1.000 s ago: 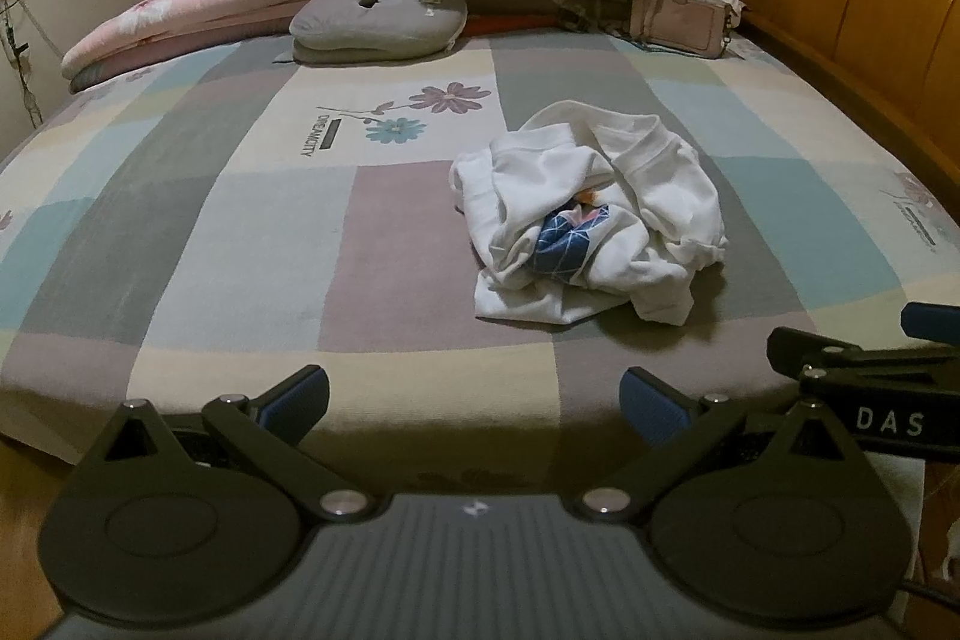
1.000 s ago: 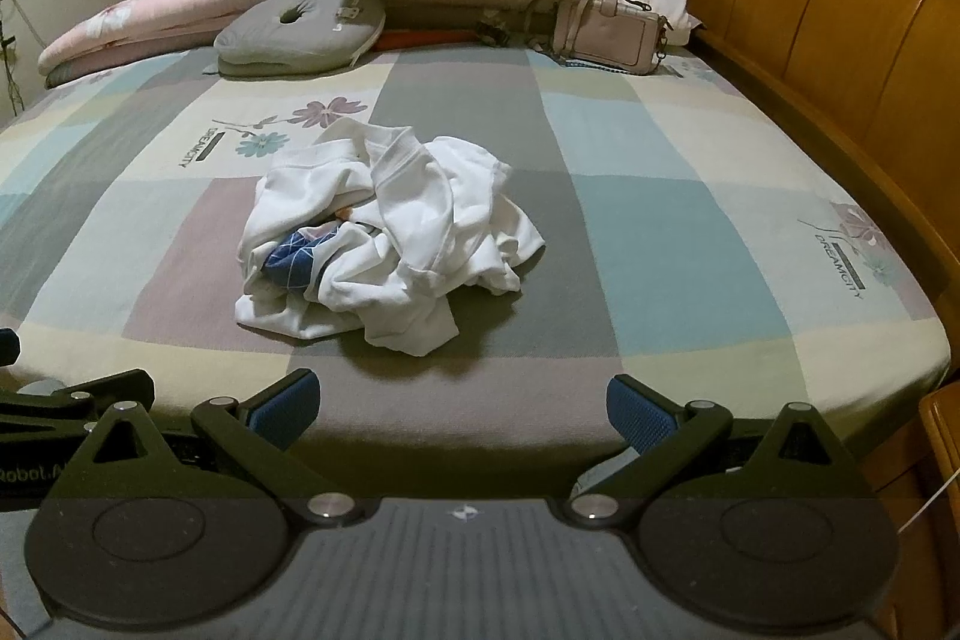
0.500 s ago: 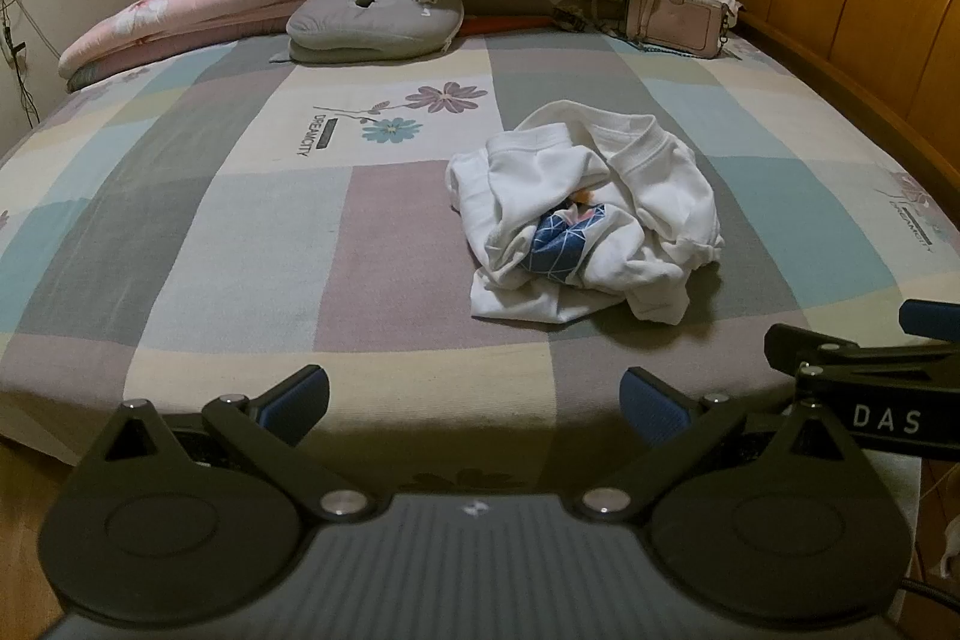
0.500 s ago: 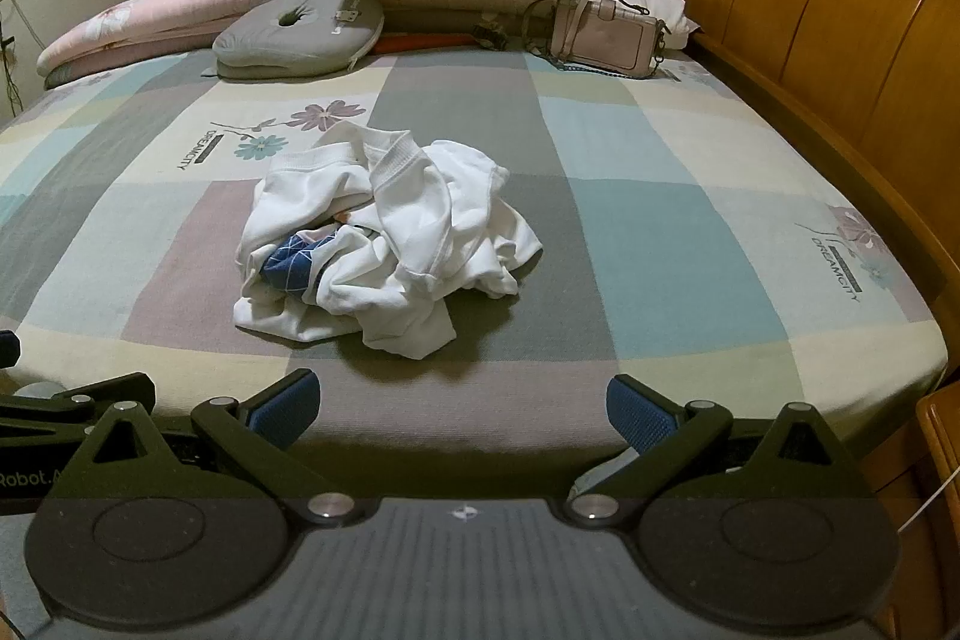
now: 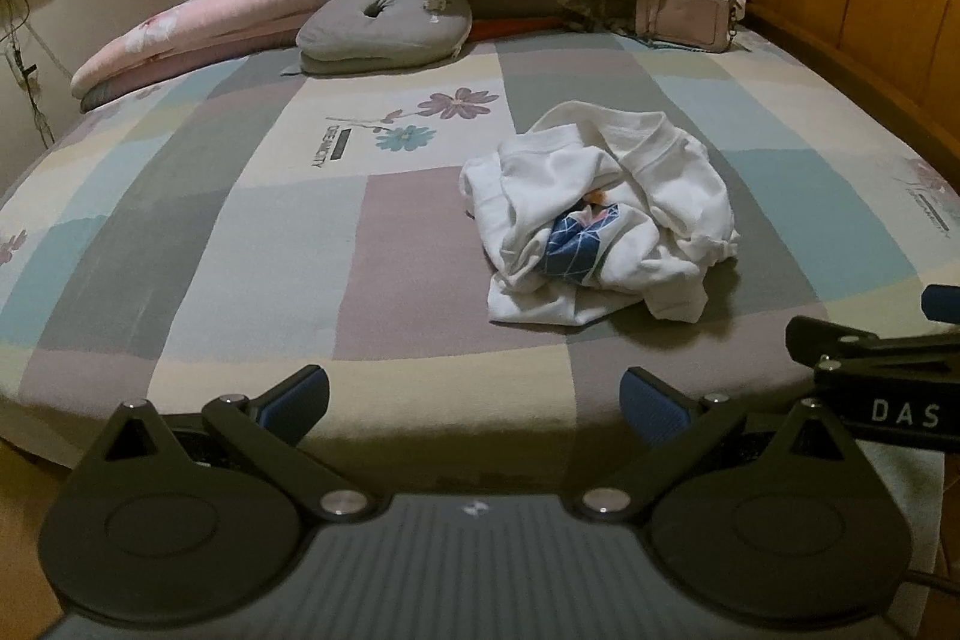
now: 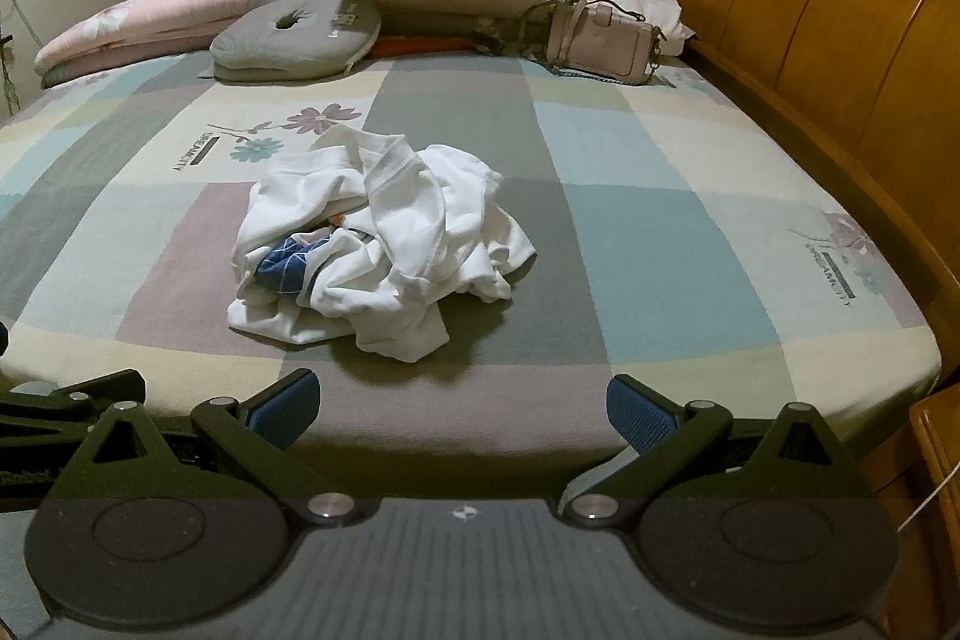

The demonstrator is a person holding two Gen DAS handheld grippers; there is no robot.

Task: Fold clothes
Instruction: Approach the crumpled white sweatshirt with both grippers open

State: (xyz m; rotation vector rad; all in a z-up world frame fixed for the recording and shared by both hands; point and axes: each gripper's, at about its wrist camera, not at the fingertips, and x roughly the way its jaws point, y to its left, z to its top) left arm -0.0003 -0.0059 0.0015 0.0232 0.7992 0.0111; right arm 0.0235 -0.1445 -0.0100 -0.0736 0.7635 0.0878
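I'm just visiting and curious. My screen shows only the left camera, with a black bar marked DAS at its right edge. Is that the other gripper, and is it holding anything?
Observer: Yes, that's the right gripper. Its own camera shows both blue pads wide apart with nothing between them.
Visitor: Is it touching the clothes?
Observer: No. The white clothes pile lies ahead of it, slightly to the left of its pads and well clear of them.
Visitor: What is past the bed on that side?
Observer: A corner of wooden furniture stands by the near right corner of the bed.
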